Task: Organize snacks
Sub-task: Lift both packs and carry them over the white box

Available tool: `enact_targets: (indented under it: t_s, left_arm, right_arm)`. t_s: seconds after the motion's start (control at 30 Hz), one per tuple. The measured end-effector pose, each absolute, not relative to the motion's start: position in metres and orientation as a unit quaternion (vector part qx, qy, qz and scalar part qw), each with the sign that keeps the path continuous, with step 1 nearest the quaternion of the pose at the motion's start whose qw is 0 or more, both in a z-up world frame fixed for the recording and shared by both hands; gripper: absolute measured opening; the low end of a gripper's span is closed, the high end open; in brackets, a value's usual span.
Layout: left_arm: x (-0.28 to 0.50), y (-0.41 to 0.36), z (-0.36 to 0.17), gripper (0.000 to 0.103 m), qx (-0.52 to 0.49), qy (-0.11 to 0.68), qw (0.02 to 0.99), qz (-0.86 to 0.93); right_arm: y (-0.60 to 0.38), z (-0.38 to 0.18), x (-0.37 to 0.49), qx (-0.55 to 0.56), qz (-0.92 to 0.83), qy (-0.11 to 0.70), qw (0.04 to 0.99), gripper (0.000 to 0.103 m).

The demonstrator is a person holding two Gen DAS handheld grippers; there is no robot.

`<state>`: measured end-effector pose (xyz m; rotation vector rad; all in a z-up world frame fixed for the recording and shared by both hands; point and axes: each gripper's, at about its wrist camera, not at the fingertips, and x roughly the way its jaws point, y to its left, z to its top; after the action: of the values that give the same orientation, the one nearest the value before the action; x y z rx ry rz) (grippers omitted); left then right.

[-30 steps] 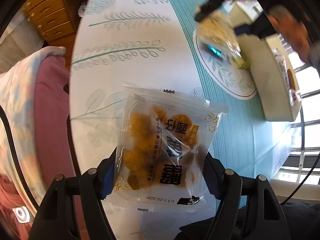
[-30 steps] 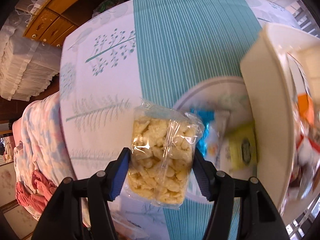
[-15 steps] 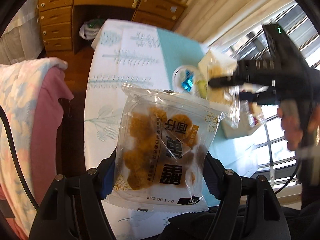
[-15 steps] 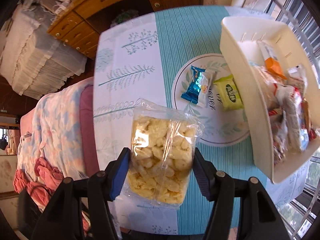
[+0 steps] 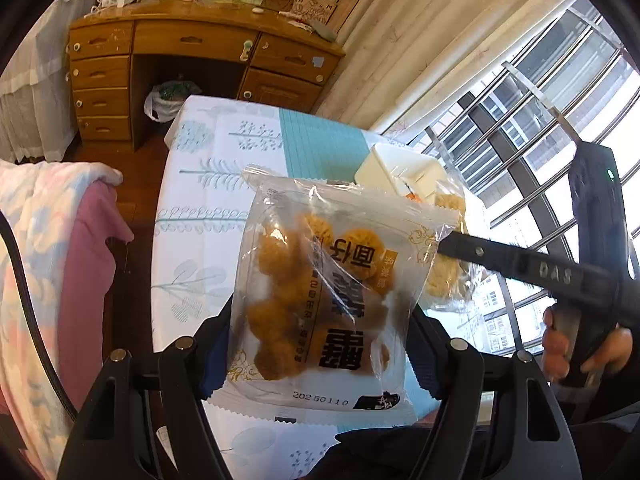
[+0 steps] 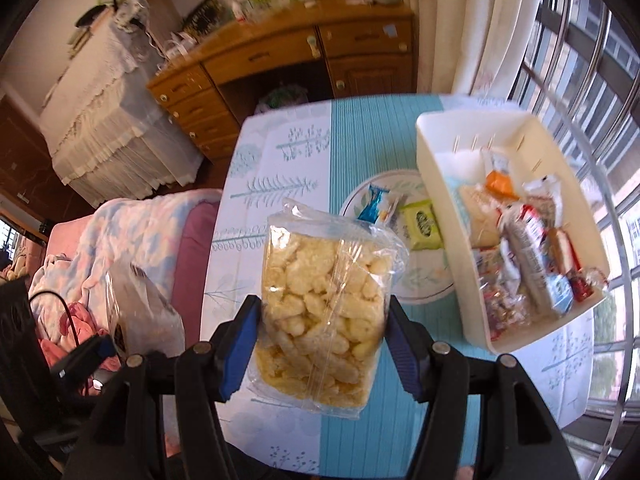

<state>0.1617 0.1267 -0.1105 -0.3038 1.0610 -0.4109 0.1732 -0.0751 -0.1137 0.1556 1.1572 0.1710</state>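
Note:
My left gripper (image 5: 320, 344) is shut on a clear packet of brown round biscuits (image 5: 324, 296) with black print, held high above the table. My right gripper (image 6: 324, 340) is shut on a clear bag of pale yellow puffed snacks (image 6: 324, 304), also lifted well above the table. The right gripper and its bag (image 5: 448, 264) show at the right of the left wrist view. A white bin (image 6: 440, 216) full of wrapped snacks stands at the table's right side. Beside it a round plate (image 6: 420, 292) holds a blue packet (image 6: 374, 202) and a green packet (image 6: 422, 224).
The table has a white and teal leaf-print cloth (image 6: 280, 184). A bed with a pink and floral blanket (image 6: 132, 236) lies along its left edge. A wooden desk with drawers (image 5: 192, 60) stands behind, with a window and curtain (image 5: 520, 92) on the right.
Both grippers rose away from the table with their packets still held, and both views tilted up to take in the room. The right gripper moved from the plate towards the bin.

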Motion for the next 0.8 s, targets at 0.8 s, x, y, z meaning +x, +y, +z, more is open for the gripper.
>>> enact_targets:
  t_s: [0.8]
  left_arm:
    - [0.198, -0.032, -0.084, 0.073, -0.166, 0.472, 0.854, -0.140]
  right_arm:
    - [-0.219, -0.084, 0.172, 0.010, 0.138, 0.445, 0.885, 0.061]
